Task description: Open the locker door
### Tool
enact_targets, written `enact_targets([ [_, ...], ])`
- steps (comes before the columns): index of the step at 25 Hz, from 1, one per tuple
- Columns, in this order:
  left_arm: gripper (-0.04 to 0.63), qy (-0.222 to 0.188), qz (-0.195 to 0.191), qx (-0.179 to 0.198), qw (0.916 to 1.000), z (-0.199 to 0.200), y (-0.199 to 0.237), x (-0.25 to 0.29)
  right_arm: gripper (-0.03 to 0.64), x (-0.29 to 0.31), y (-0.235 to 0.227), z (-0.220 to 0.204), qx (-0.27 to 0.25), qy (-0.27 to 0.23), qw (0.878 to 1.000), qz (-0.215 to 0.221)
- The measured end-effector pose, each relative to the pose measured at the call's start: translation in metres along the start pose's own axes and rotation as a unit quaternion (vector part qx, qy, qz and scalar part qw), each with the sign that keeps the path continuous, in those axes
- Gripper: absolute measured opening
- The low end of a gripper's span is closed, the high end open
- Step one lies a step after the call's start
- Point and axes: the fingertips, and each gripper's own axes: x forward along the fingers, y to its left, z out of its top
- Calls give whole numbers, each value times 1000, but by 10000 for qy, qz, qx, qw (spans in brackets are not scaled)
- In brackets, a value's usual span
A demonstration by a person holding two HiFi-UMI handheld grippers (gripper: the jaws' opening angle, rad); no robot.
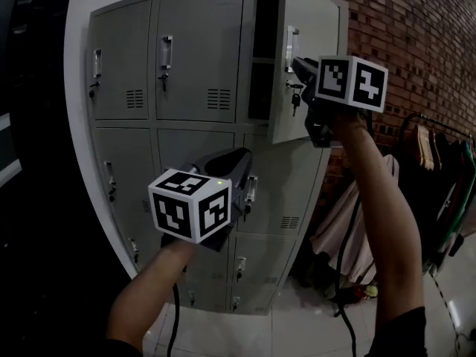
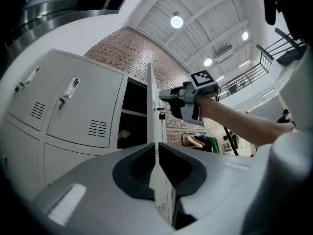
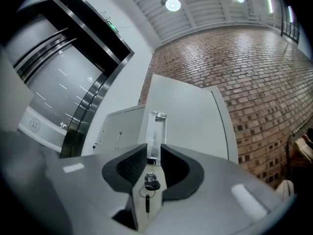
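Closed doors of the grey locker bank (image 1: 193,58) fill nine to eleven o'clock in the head view. Just below centre, toward seven o'clock, the left claw (image 1: 239,161) hangs clenched on nothing, well apart from the work. At one o'clock the top-right locker door (image 1: 316,17) stands partway open, its dark compartment exposed. The right claw (image 1: 299,67) is clamped on the door's handle (image 3: 156,126), and the key (image 3: 147,203) dangles from the lock just below, at six o'clock. The opening pull appears well under way. The next move likely calls for carrying the handle in an arc about the hinge, toward the brick wall (image 1: 416,36), without wrenching it.
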Motion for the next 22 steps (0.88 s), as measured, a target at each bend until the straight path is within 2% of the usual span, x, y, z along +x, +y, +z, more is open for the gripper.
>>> enact_targets([
  [9, 6, -196, 200, -174, 9995, 11, -19, -1, 84, -39, 14, -11, -92, 113, 9993, 330],
  [22, 6, -108, 660, -52, 9977, 8, -100, -7, 84, -130, 17, -52, 135, 427, 9948, 913],
])
